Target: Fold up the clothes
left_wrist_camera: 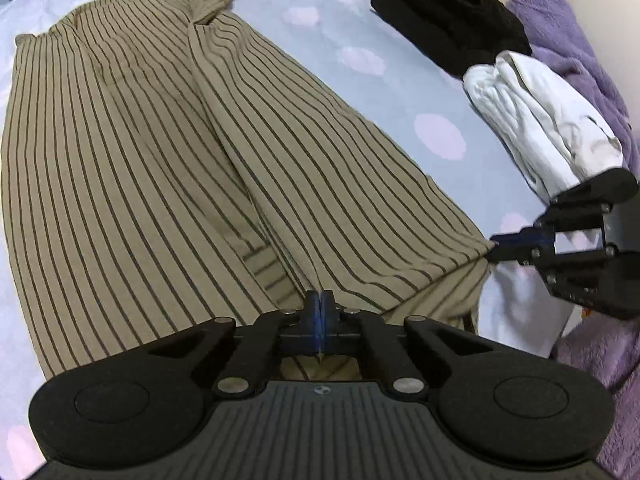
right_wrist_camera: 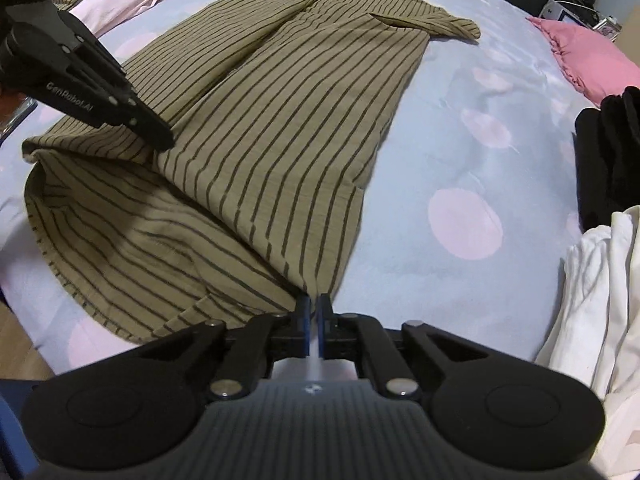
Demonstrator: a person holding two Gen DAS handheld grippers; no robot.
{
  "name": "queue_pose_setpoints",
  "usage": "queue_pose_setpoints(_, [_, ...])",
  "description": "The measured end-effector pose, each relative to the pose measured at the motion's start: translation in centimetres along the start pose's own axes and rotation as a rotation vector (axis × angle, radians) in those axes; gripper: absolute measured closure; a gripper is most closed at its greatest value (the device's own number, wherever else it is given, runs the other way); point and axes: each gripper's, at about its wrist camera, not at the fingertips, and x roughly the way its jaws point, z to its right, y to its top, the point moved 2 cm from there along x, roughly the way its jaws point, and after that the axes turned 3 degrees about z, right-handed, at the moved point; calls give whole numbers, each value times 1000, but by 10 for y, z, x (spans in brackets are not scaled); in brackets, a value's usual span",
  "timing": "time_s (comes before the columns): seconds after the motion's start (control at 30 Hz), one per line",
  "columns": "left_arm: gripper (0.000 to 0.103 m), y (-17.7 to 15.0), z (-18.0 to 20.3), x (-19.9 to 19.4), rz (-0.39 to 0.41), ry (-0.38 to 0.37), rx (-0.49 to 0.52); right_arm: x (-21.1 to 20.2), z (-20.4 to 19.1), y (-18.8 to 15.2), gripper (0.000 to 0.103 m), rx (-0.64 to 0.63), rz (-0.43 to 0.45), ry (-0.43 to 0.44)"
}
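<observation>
A tan garment with dark stripes (left_wrist_camera: pixel 132 160) lies spread on the light blue bedsheet (left_wrist_camera: pixel 360 40); it also shows in the right wrist view (right_wrist_camera: pixel 280 120). Its sides are folded inward lengthwise. My left gripper (left_wrist_camera: pixel 321 300) is shut on the near hem of the garment. My right gripper (right_wrist_camera: pixel 315 304) is shut on the hem's right corner, and it shows in the left wrist view (left_wrist_camera: pixel 496 250) at the far right. The left gripper shows in the right wrist view (right_wrist_camera: pixel 160 136) on the cloth. The near hem is lifted slightly between them.
A folded black garment (left_wrist_camera: pixel 452 12) and a folded white garment (left_wrist_camera: pixel 540 120) lie to the right on the bed, with a purple towel (left_wrist_camera: pixel 580 48) behind. A pink pillow (right_wrist_camera: pixel 592 60) and pale pink clothes (right_wrist_camera: pixel 120 4) lie at the bed's far side.
</observation>
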Motion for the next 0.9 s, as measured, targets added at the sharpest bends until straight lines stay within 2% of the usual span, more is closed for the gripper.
queue_pose_setpoints(0.1, [103, -4, 0, -3, 19, 22, 7, 1, 0, -2, 97, 7, -14, 15])
queue_pose_setpoints(0.2, [103, -2, 0, -8, 24, 8, -4, -2, 4, -2, 90, 27, -23, 23])
queue_pose_setpoints(0.27, [96, 2, 0, -18, 40, 5, 0, -12, 10, 2, 78, 55, -2, 31])
queue_pose_setpoints(0.33, [80, 7, -2, -28, 64, 19, 6, -22, 18, 8, 75, 83, 22, 29])
queue_pose_setpoints(0.47, [76, 23, -11, -43, 109, 72, 36, -29, 38, 25, 73, 107, 34, 14])
queue_pose_setpoints(0.6, [76, 54, -19, -45, 134, 158, 115, -19, 60, 45, 73, 112, -5, -13])
queue_pose_setpoints(0.73, [70, 95, -24, -38, 162, 231, 201, 0, 85, 69, 72, 98, -52, -20])
queue_pose_setpoints(0.9, [65, 159, -23, 4, 198, 305, 306, 39, 128, 110, 67, 91, -36, -29])
